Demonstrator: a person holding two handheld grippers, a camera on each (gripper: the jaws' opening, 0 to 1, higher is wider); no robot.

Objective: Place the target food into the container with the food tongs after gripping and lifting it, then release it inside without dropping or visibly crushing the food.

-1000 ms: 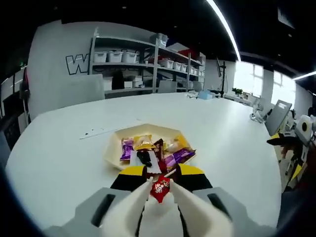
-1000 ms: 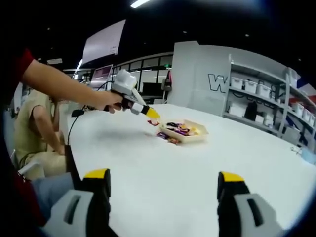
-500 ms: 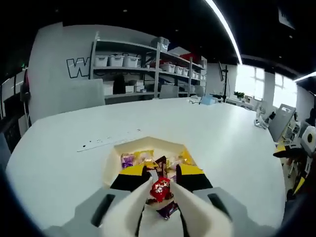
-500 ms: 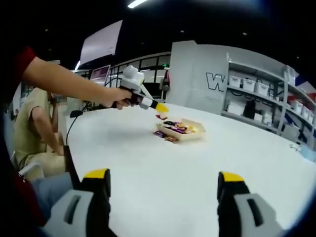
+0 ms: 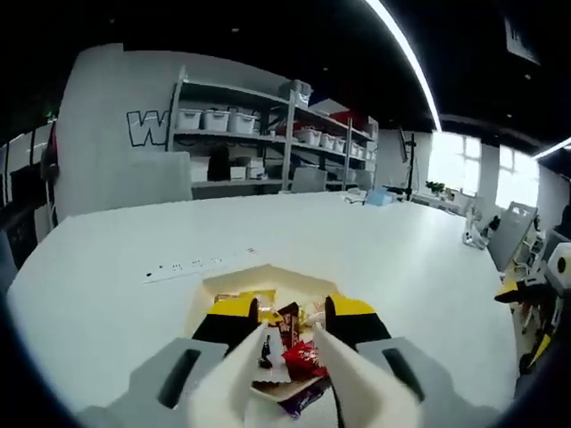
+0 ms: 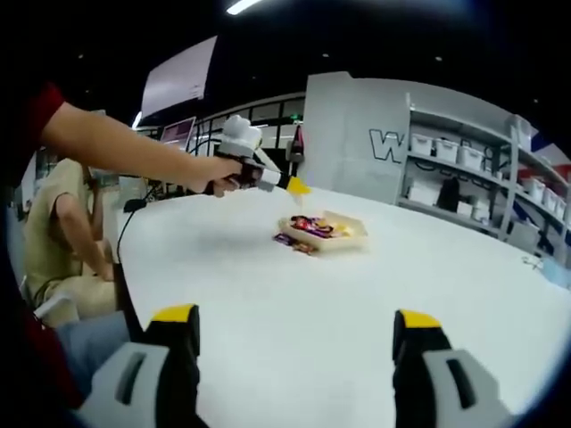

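1. Right gripper (image 6: 294,357) waits low over the bare counter (image 6: 294,285), jaws released, far from the tray (image 6: 352,236).
2. Left gripper (image 5: 287,352) hovers above the tray (image 5: 210,290); whether its jaws grasp the red candy (image 5: 303,359) lying between them, I cannot tell.
3. Wrapped sweets (image 5: 259,301) lie just ahead.

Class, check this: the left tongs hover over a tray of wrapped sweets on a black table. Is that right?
No. The table is white, as the right gripper view shows. The left tongs do hover over the tray of wrapped sweets.
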